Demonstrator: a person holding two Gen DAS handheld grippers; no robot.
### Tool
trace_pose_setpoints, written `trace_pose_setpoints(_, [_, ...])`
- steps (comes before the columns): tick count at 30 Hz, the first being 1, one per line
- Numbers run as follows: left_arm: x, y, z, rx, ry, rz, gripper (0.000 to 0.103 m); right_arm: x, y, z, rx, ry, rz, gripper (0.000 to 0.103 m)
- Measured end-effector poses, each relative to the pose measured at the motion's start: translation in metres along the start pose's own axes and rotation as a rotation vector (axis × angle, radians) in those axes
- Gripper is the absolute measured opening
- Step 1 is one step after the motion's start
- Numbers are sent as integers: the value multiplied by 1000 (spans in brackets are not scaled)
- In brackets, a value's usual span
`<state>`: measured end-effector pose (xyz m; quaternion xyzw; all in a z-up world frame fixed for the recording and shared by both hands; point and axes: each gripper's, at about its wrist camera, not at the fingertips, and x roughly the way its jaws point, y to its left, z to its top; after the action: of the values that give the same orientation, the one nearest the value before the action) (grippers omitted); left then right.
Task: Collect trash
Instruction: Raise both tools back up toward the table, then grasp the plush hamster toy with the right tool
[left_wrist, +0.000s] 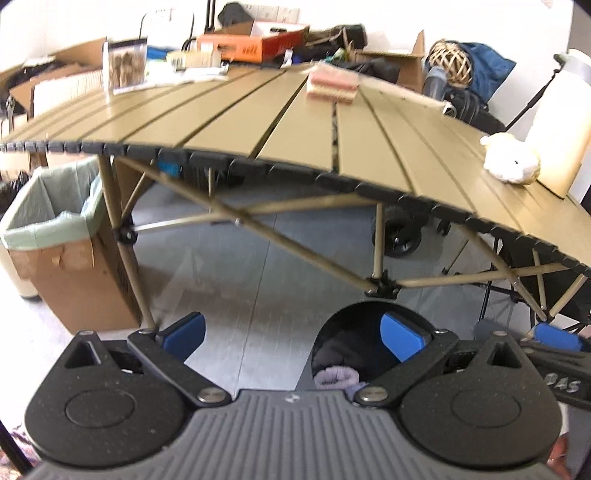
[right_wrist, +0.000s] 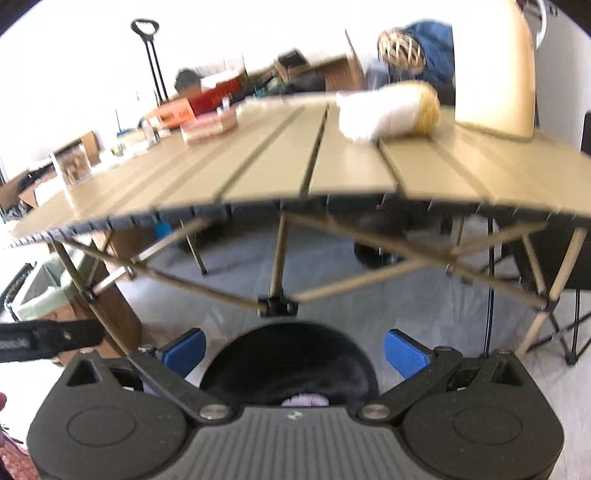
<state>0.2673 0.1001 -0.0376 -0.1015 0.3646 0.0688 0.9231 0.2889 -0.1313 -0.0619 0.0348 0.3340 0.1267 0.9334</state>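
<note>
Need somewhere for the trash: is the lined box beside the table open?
Open: the cardboard box has no lid, green liner folded over its rim.

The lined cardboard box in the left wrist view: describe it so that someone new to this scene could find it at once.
Start from the tan slatted folding table that fills the upper half of the view, and follow its near edge to the left end. On the floor beside the leg there stands a brown cardboard box lined with a pale green plastic bag. That bag, folded over its open top, sets it apart from the unlined cardboard boxes behind the table.
</note>
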Motion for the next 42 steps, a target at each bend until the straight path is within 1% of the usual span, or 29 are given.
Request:
trace_pose_setpoints(4, [-8, -9, 4, 1, -59, -18, 103, -26, -9, 18, 11, -114, 2, 103])
trace_pose_setpoints(9, [-13, -24, 17, 6, -102, -17, 103, -48, -24, 51, 43, -241, -27, 103])
trace_pose_setpoints(14, [-21, -42, 37, 35, -167, -3, 103, -53, -42, 87, 96, -320, -67, 103])
trace_pose_setpoints(17, [-22, -50, 51, 26, -183, -10, 103, -45, -52, 106, 133, -358, -92, 103])
trace_pose_setpoints(20, [-19, -57, 66, 11, -187, -4, 103, -32, -63, 125, 182, -368, -98, 103])
trace_pose_setpoints(23, [-18, -64, 78, 16, -207, 13, 103, -17, -70, 138, 194, -374, -125, 103])
trace_pose_setpoints(26, [-14, -69, 94, 9, -213, 18, 103, 4, -72, 153, 206, -334, -142, 103])
trace_pose_setpoints(28, [-8, -70, 105, -3, -210, 19, 103, 20, -77, 162, 242, -307, -133, 103])
trace_pose_setpoints(31, [2, -70, 118, -23, -201, 27, 103, 41, -88, 171, 306, -296, -99, 103])
trace_pose_setpoints(33, [8, -70, 124, -30, -196, 42, 103, 55, -96, 179, 363, -267, -120, 103])
trace_pose_setpoints(37, [20, -75, 141, -20, -203, 87, 103, 76, -108, 186, 418, -247, -148, 103])
trace_pose_setpoints(42, [30, -82, 159, -7, -214, 108, 103, 104, -107, 195, 379, -189, -226, 103])
